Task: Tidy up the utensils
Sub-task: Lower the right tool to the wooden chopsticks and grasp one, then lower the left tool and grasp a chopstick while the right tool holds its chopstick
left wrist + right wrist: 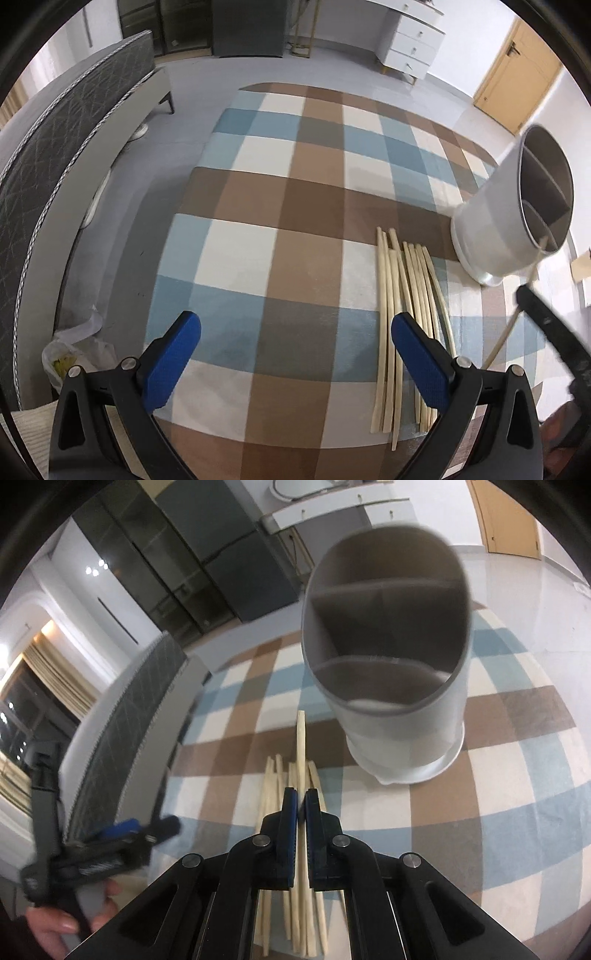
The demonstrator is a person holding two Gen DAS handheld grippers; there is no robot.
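A checked cloth covers my surface, a bed to its left. My right tool is clenched on one chopstick, lifted above the chopstick pile beside the white divided holder. My left tool hangs released, empty.

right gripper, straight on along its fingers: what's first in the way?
Likely the white utensil holder. The right gripper is shut on one chopstick, whose tip points toward the holder's near rim. Depth is unclear; the tip may fall just short, over the checked tablecloth.
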